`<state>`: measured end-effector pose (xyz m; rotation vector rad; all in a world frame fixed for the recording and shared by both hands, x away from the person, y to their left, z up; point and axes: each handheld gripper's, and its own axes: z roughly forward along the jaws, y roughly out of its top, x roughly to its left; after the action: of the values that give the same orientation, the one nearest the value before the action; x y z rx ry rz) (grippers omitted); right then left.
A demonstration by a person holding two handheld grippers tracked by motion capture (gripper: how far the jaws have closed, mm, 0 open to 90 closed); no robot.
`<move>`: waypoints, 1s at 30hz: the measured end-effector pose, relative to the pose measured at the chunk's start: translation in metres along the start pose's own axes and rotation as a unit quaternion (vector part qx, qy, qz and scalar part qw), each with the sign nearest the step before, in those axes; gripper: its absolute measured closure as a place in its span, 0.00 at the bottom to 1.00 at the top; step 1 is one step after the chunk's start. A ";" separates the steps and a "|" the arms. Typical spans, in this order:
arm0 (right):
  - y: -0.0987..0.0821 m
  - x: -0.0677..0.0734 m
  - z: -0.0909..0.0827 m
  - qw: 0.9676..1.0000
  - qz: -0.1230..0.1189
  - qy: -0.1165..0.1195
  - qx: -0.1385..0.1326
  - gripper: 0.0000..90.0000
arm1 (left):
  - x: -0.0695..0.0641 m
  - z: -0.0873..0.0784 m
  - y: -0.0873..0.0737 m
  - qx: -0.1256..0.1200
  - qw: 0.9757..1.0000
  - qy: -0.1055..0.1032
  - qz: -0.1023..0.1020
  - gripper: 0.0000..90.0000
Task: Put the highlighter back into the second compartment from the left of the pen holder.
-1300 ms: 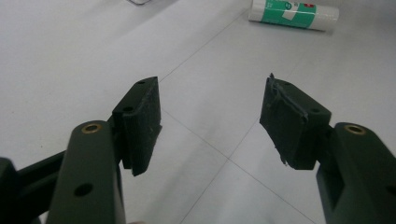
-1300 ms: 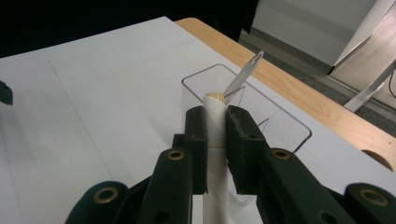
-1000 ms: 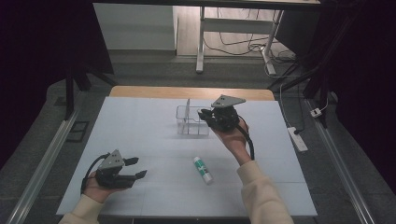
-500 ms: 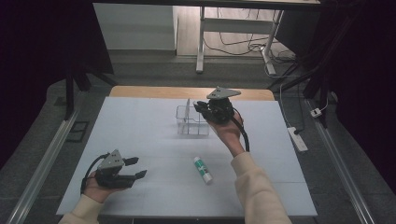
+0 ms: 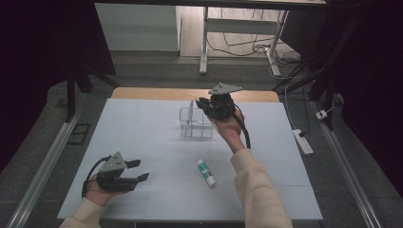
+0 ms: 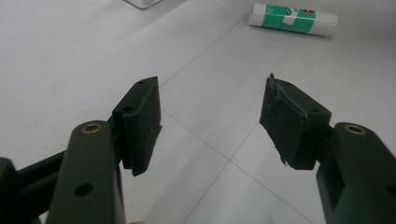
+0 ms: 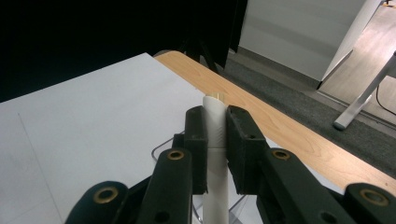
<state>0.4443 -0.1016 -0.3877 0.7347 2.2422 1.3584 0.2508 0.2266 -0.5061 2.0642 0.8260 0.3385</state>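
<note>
A person is sitting at a white table (image 5: 142, 128) with a black two-jaw gripper in each hand. The right gripper (image 7: 215, 133) is pinching a slim white plastic tube with a cream-coloured tip (image 7: 215, 122), holding it upright between its pads, and it is hovering just above and at the right edge of a small clear plastic basket with thin wire-like walls (image 5: 195, 123) that is standing near the far middle of the table. The tube is looking like a stick-shaped item being carried to that basket. A second white stick with a green label (image 5: 206, 172) is lying flat on the table, nearer the person than the basket and well apart from it. The left gripper (image 5: 135, 170) is resting low, far to the left of the basket and close to the person, its jaws spread with nothing between them. The risks from here: the tube is being gripped on a narrow, smooth surface, so it may be slipping or tilting; lowered off-centre, it could strike the basket's rim, tip the light basket, or drop outside it and roll away.
</note>
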 end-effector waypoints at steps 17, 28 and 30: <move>0.006 -0.013 0.022 1.000 0.022 -0.006 -0.019 0.86 | 0.001 0.001 0.000 0.002 1.000 -0.001 0.000 0.42; 0.009 -0.017 0.036 0.999 0.035 -0.010 -0.038 0.86 | 0.001 0.001 -0.001 0.003 1.000 -0.002 0.000 0.42; 0.009 -0.018 0.038 0.998 0.035 -0.009 -0.042 0.86 | 0.002 0.002 -0.001 0.003 1.000 -0.001 0.001 0.42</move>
<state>0.4829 -0.0834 -0.3949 0.7990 2.1503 1.4626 0.2524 0.2271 -0.5079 2.0712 0.8255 0.3337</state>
